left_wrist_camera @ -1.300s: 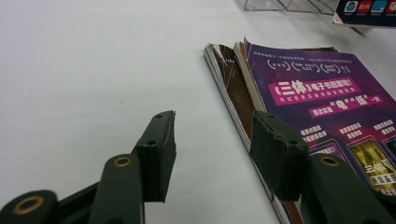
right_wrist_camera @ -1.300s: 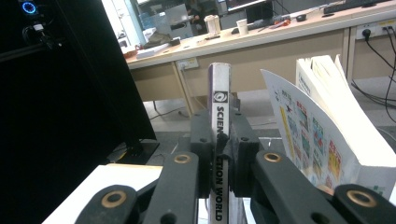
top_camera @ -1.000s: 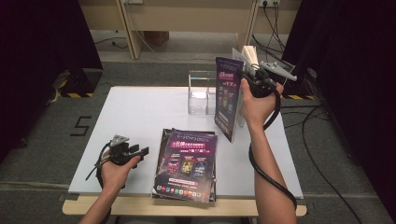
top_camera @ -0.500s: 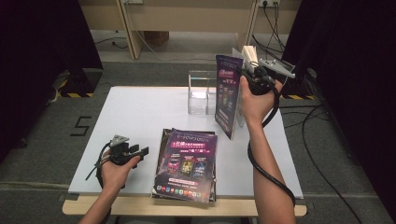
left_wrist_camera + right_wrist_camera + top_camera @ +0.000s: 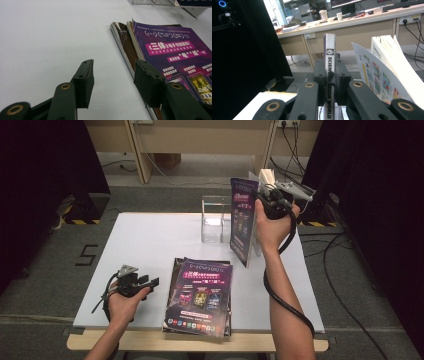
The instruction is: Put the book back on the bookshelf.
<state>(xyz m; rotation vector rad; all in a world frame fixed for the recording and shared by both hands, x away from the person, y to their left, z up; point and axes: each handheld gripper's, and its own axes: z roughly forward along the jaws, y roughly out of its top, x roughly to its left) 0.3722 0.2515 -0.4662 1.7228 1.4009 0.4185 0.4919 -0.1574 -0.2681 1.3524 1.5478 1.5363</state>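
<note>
Item one: the white bench point(image 5: 150, 245), the largest thing I have before me, set on grey flooring.

Item two: a stack of magazines point(image 5: 200, 295) lying flat near the bench's near edge, a little right of its middle. The top cover is purple with pink title bands. In the left gripper view I see the same stack point(image 5: 172, 60) with its worn spines turned toward my left tongs.

Item three: one raised magazine point(image 5: 243, 220), held upright on its lower corner near the far right part of the bench, purple cover facing left. In the right gripper view its spine point(image 5: 329, 75) stands vertical, lettered "SCIENCE FICTION WORLD" as far as I can read it, and the pages fan open to the right.

Item four: a clear acrylic holder point(image 5: 216, 217) at the far edge of the bench, just left of the raised magazine and partly behind it.

Item five: my right tongs point(image 5: 260, 200), lifted above the far right corner, clamped on the spine of the raised magazine, a pad on either side.

Item six: my left tongs point(image 5: 150, 282), resting low near the near left part of the bench, just beside the stack. The jaws stand apart with bare bench between them.
</note>
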